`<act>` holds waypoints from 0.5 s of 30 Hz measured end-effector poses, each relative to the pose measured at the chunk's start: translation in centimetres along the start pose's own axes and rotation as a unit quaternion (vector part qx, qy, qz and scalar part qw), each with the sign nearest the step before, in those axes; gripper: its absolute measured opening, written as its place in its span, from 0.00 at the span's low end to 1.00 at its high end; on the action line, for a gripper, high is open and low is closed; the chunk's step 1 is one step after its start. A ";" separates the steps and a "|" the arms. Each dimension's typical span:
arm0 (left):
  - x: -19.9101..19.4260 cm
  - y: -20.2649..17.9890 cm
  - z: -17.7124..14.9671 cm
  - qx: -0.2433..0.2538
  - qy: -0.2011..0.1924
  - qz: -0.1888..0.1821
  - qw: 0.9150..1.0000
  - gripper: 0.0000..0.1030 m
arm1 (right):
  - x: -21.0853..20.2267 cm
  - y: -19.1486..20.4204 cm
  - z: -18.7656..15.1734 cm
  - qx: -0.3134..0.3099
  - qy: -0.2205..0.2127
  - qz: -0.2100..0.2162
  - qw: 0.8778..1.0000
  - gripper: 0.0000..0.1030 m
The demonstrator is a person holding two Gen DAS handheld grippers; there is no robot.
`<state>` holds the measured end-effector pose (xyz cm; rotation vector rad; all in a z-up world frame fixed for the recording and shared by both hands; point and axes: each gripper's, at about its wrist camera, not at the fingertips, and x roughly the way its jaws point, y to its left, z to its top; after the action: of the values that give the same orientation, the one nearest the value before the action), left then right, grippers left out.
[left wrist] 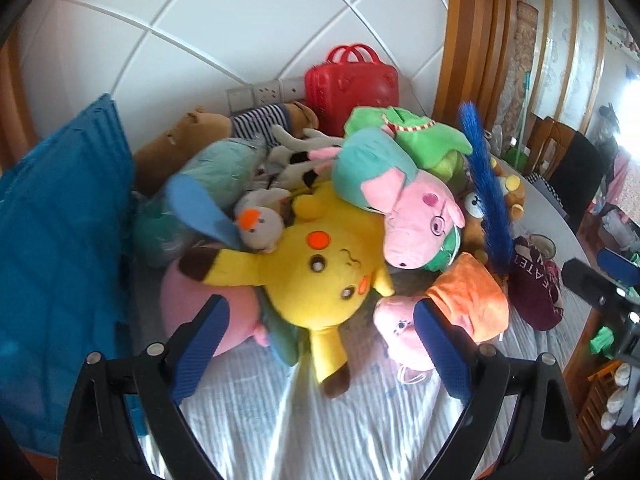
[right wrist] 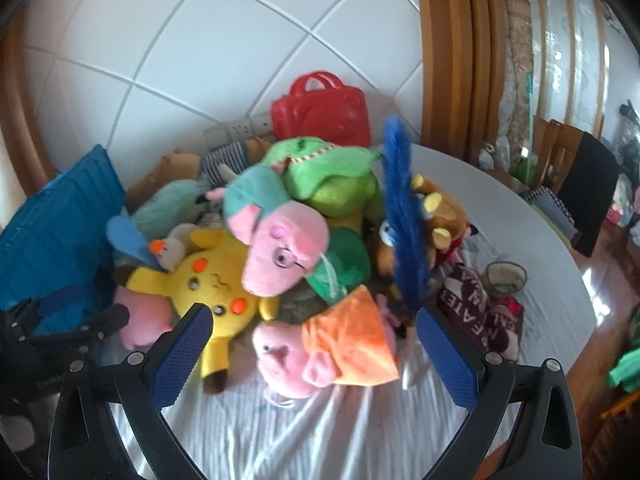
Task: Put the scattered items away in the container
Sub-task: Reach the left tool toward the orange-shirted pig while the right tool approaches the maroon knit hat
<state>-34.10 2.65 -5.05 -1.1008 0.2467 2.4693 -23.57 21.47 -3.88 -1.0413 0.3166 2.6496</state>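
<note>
A pile of plush toys lies on a white cloth. A yellow Pikachu plush (left wrist: 320,268) (right wrist: 208,284) lies in front. A pink pig in a teal shirt (left wrist: 404,208) (right wrist: 276,240) lies on top, and a pink pig in an orange dress (left wrist: 460,308) (right wrist: 332,352) at the front right. A blue crate (left wrist: 60,248) (right wrist: 56,224) stands at the left. My left gripper (left wrist: 320,348) is open and empty just before Pikachu. My right gripper (right wrist: 312,356) is open, its jaws either side of the orange-dress pig without touching it.
A red toy case (left wrist: 352,80) (right wrist: 320,112) stands at the tiled wall behind the pile. A blue feather duster (left wrist: 484,184) (right wrist: 404,216) sticks up on the right. A maroon printed cloth (left wrist: 536,280) (right wrist: 480,312) lies at the right. Chairs stand beyond the table edge.
</note>
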 end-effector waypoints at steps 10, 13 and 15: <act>3.3 -6.1 -0.7 -0.034 0.030 0.023 0.999 0.92 | 3.4 -6.8 0.7 -0.019 0.043 0.012 0.999 1.00; 3.9 -8.6 -1.5 -0.070 0.037 0.035 0.996 0.91 | 4.4 -9.9 0.7 -0.043 0.058 0.020 0.997 1.00; 4.5 -10.5 -2.1 -0.080 0.047 0.036 0.995 0.92 | 5.0 -12.0 0.5 -0.054 0.067 0.024 0.996 1.00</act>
<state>-30.67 12.76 -9.76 -1.2965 0.1206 2.5410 -23.38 33.69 -8.16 -1.2647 0.2310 2.6693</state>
